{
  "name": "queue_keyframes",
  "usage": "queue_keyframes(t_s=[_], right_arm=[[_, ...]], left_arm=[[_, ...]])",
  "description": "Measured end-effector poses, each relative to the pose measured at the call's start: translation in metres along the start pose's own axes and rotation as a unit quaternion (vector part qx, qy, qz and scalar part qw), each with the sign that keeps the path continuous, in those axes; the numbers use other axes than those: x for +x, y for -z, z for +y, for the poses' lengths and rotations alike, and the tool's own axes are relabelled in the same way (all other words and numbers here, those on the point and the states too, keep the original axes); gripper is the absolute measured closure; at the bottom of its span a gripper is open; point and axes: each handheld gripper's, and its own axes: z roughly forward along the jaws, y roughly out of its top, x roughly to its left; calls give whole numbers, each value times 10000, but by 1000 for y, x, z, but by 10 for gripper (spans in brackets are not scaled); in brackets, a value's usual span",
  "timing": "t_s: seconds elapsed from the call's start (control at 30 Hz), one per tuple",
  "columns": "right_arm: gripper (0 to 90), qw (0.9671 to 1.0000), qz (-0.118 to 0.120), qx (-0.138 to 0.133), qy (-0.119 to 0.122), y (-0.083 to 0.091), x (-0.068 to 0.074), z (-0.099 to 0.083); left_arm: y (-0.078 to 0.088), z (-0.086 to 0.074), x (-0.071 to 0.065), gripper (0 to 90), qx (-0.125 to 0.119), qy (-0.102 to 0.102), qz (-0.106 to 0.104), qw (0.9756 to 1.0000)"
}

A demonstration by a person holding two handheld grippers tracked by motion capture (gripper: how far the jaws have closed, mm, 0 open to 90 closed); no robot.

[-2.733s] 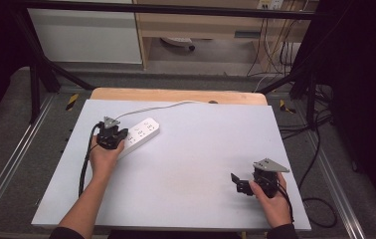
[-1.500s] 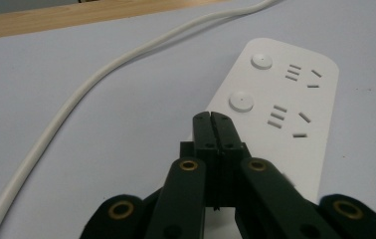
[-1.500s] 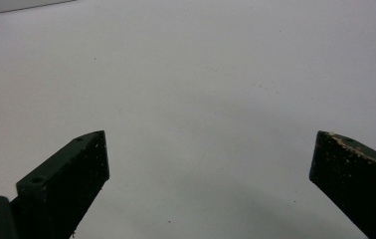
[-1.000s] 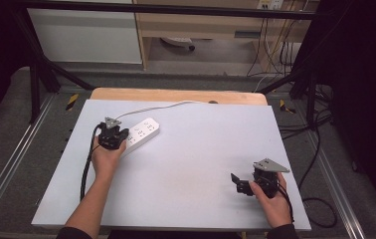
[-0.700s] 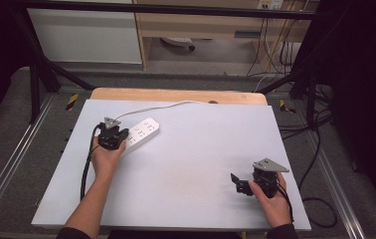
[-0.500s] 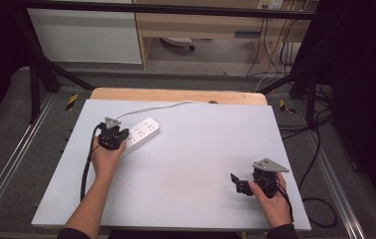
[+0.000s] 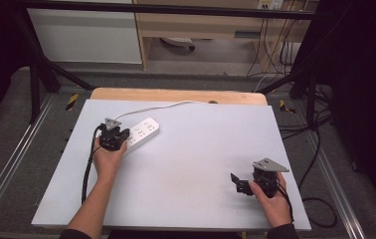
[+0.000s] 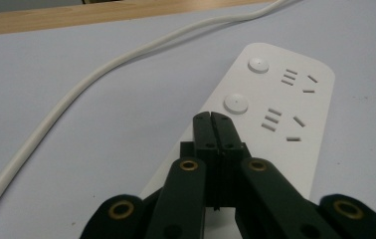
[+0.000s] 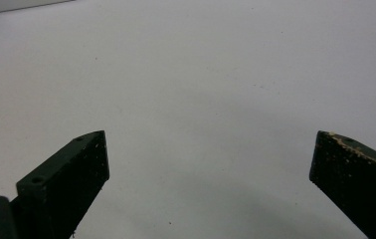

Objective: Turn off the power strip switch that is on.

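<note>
Your left gripper [image 8: 211,115]: jaws together, tips over power strip [image 8: 280,119], round button [image 8: 236,103] just ahead. Your right gripper [image 9: 208,164]: jaws apart over bare table [image 9: 201,74], well apart from strip.

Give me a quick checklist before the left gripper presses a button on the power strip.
1. Left gripper jaws shut to a single tip: ok.
2. Tip over the power strip, just short of the near round button: ok.
3. Contact with the button: cannot tell.
4. White cord away from the tip: ok.
5. Right gripper open, parked far from the strip: ok.
</note>
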Motion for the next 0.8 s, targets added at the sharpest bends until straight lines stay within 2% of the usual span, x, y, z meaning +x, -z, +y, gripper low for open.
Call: queue_keyframes(t_s=[0.13, 0.2, 0.23, 0.27, 0.3, 0.43, 0.47, 0.6, 0.8], right_arm=[[30, 10000, -2, 10, 5, 0, 0, 0], [30, 10000, 10, 4, 13, 0, 0, 0], [30, 10000, 6, 5, -3, 0, 0, 0], [30, 10000, 14, 6, -17, -1, 0, 0], [30, 10000, 35, 4, -31, -1, 0, 0], [30, 10000, 41, -47, -45, 1, -1, 0], [30, 10000, 43, -38, -79, 1, -1, 0], [30, 9999, 35, -61, -80, 1, -3, 1], [30, 10000, 48, -53, -58, 1, -3, 1]], left_arm=[[0, 0, 2, 900, 8, 71, -66, 10000], [1, 2, 2, 900, -19, 138, -244, 9996], [-1, 2, 0, 900, -8, 89, -307, 9995], [-1, 4, -3, 900, 44, -25, -219, 9997], [-1, 5, -4, 900, 59, -34, -197, 9998], [-1, 5, 1, 900, 54, 294, -272, 9992], [0, 6, 3, 900, 46, 329, -228, 9992], [4, 8, 4, 900, 20, 216, -161, 9996], [6, 9, 3, 900, 6, 201, -232, 9995]])
